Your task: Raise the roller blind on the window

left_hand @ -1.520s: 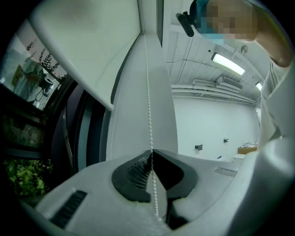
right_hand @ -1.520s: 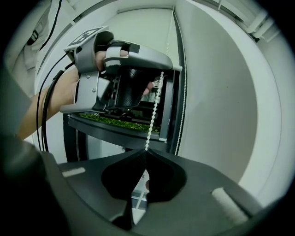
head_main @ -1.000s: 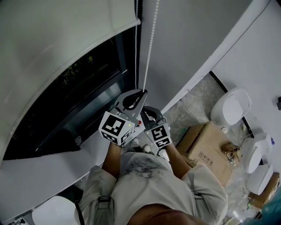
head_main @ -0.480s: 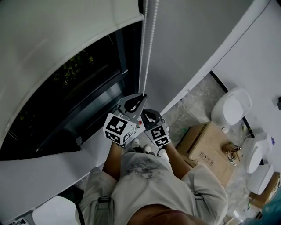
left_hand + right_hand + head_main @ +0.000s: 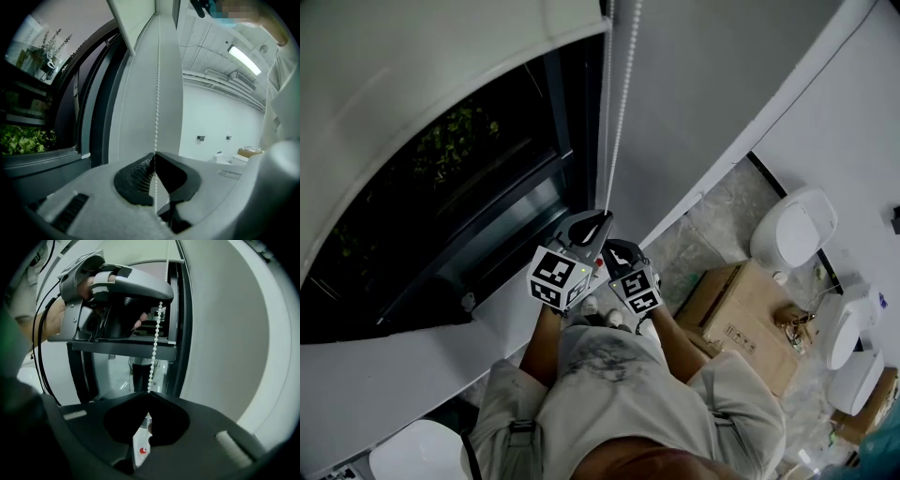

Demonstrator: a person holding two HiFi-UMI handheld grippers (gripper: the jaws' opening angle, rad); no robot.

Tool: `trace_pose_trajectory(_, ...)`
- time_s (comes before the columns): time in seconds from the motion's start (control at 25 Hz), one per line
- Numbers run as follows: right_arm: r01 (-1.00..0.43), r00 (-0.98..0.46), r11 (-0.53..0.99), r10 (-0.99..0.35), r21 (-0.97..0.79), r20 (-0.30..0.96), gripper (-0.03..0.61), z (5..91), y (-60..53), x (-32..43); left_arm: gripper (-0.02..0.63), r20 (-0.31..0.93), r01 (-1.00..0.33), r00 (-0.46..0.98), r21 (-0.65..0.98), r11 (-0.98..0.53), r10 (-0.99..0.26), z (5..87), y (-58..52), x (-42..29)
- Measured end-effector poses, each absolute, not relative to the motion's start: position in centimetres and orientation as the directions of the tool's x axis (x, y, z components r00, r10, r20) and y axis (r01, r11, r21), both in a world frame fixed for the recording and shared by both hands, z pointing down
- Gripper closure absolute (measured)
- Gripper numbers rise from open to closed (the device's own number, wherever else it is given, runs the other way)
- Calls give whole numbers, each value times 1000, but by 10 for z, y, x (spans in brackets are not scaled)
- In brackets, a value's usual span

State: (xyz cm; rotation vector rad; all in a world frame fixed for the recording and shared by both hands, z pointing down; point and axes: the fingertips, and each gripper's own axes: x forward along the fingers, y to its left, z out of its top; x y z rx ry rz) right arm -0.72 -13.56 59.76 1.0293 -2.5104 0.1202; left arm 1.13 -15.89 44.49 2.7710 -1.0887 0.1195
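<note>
Two grips: both tools are clamping one strand of the bead chain, stacked one above the other beside the right edge of the window.
Upper grip: the left gripper is pressing its jaws together on the chain. In the left gripper view the beads are running straight down between the ribbed pads, which are likely catching on the beads and checking any slip.
Lower grip: the right gripper is sitting just beneath the left one, its jaws pinched shut on the same strand. In the right gripper view the chain is stretching taut from the left tool's tips down into its own jaws.
Reason for doubling: a thin beaded cord is probably hard for one pair of pads to hold, so two grips close together are sharing the load and keeping the pull in line with the cord.
Free strand: the second strand of the loop is hanging loose just beside the held one, on the glass side, untouched so that it can travel.
Roller blind: it is covering only the top of the window, its bottom edge crossing near the upper edge, with dark glass showing below.
Progress: the blind is looking largely raised, with more chain to draw down.
Risk: beads slipping through either grip if the pull is going off line.
</note>
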Motion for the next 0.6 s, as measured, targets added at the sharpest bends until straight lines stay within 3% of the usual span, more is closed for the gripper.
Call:
trace_pose_trajectory(0.2,-698,-624,710,-668,94,405,566,599,-134,-6,597,132,-682,731,123,-721,-669,448,-156,10)
trace_pose_trajectory(0.6,-751,-625,657,-741,70,248,543,550,-130,4,597,136,-700,714,110,-705,-687,447,-164,-3)
